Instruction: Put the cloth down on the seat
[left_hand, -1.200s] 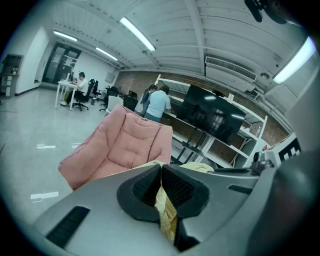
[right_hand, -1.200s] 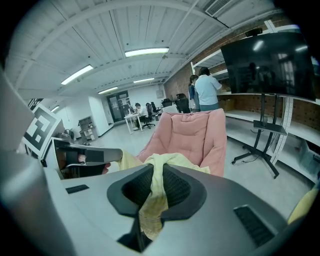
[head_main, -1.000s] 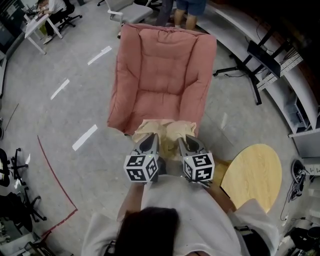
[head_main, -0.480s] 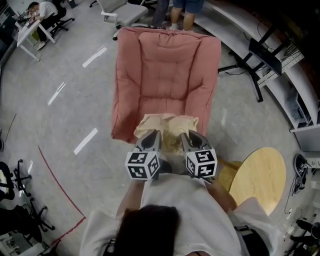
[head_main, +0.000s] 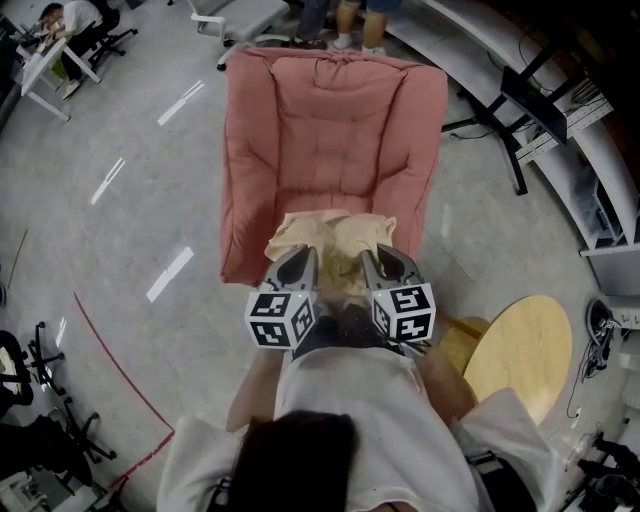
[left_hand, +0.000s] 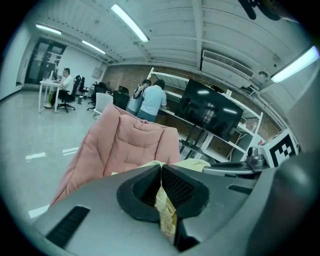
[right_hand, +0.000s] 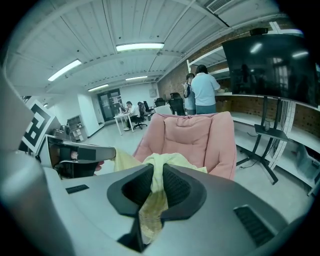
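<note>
A pale yellow cloth (head_main: 333, 236) hangs between my two grippers over the front edge of a pink cushioned seat (head_main: 330, 130). My left gripper (head_main: 296, 268) is shut on the cloth's left part (left_hand: 165, 207), which shows pinched between its dark pads. My right gripper (head_main: 382, 266) is shut on the right part (right_hand: 152, 200), with cloth bunched above and trailing below its jaws. Both grippers sit side by side just short of the seat (right_hand: 197, 137). The pink seat (left_hand: 125, 145) rises ahead in both gripper views.
A round wooden table (head_main: 515, 350) stands at my right. A black stand (head_main: 520, 110) with a screen is right of the seat. People stand behind the seat (right_hand: 202, 90), and another sits at a white desk (head_main: 45, 60) far left. Red tape (head_main: 105, 350) marks the grey floor.
The grippers and cloth have moved forward, so the cloth now reaches further over the seat's front edge. Both grips stay unchanged.
</note>
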